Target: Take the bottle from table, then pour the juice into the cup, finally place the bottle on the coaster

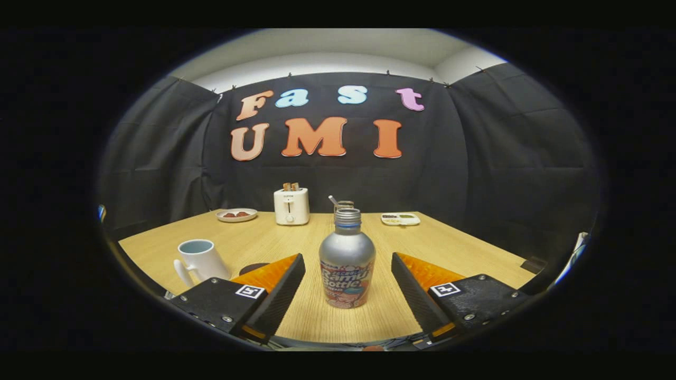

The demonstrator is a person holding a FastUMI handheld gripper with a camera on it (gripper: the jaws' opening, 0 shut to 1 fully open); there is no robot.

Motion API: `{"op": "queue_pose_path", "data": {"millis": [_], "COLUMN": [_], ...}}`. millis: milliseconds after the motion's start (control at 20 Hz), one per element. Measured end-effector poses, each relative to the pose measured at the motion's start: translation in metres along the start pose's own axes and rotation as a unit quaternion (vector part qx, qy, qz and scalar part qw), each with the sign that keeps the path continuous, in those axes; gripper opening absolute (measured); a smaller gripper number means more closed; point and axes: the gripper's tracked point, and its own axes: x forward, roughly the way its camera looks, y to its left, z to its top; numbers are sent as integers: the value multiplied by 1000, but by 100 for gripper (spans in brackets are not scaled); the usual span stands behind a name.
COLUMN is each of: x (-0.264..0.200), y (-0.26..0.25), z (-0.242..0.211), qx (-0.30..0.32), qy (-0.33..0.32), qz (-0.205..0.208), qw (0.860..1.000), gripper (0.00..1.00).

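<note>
I had the bottle (347, 259) standing on the table (465, 248) between my spread fingers (282, 287), touching neither; cup (200, 259) and coaster (254, 267) left, toaster (291, 206) and plate (236, 215) behind

The gripper (348, 264) is held low and level, pointing straight ahead; its two fingers are spread wide apart, one on each side, with a broad gap between them; the left finger (274, 293) and the right finger (420, 290) angle slightly inward toward their tips; neither finger touches anything, and nothing is clamped; each finger's base carries a small square marker on its top face; the two tips sit at about the same height.
</note>
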Motion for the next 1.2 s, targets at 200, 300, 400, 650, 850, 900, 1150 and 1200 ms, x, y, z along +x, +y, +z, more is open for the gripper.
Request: {"op": "queue_pose_path", "data": {"millis": [200, 300, 400, 650, 850, 900, 1150, 1200], "x": [15, 21, 27, 34, 38, 37, 34, 33], "y": [1, 4, 4, 9, 2, 1, 3, 5], "z": [-15, -21, -28, -38, -37, -37, -35, -32], "qx": [-11, -8, -7, -7, -19, -16, -19, -24], "qy": [12, 19, 26, 41, 40, 40, 46, 44], "qz": [1, 5, 6, 14, 2, 3, 2, 1], "qw": [1000, 1000, 1000, 999, 999, 999, 999, 999], "gripper": [98, 98, 98, 98, 92, 87, 78, 78]}}
